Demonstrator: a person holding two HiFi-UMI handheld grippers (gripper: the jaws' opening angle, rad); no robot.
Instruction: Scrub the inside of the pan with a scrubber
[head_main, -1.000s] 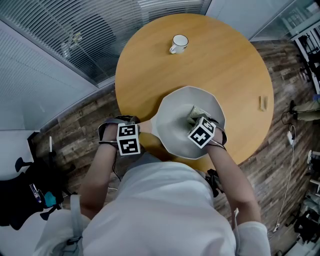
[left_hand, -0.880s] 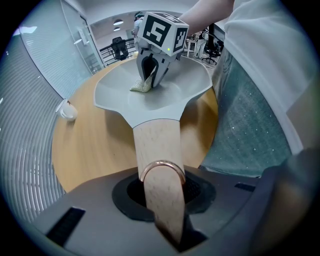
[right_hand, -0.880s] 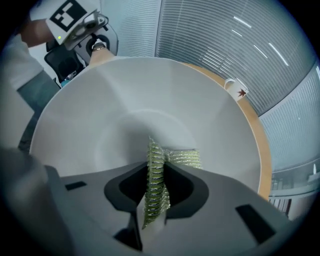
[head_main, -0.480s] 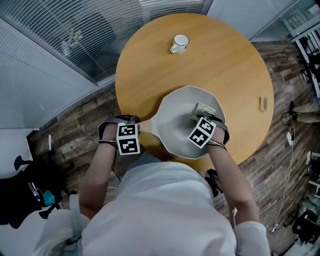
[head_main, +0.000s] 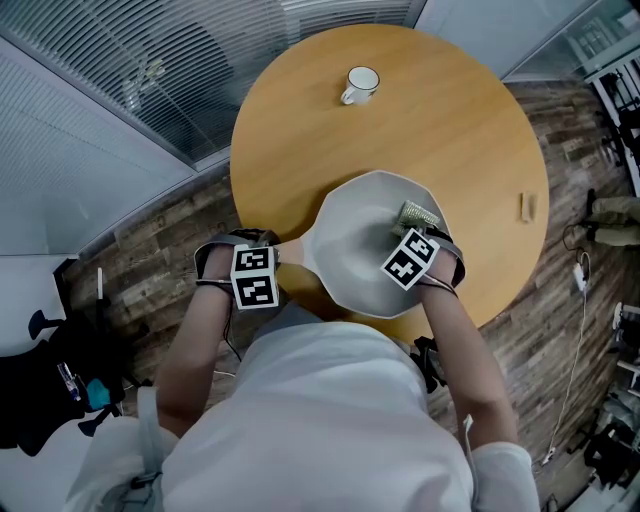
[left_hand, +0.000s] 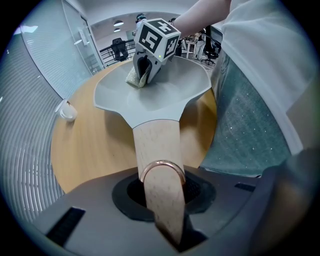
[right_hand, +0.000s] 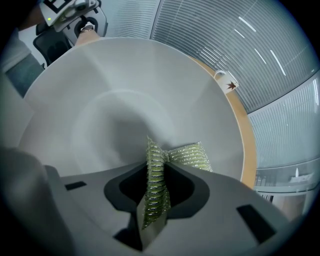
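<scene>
Right gripper (right_hand: 153, 212) has slid its pinched soft green mesh scrubber (right_hand: 156, 172) toward the rigid grey pan (head_main: 350, 240)'s right rim; left gripper (left_hand: 164, 222) clamps the wooden handle (left_hand: 155, 145).

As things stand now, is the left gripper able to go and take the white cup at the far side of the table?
Probably not yet. The left gripper is shut on the pan's wooden handle, so it is busy. Nothing on the table blocks the cup.
</scene>
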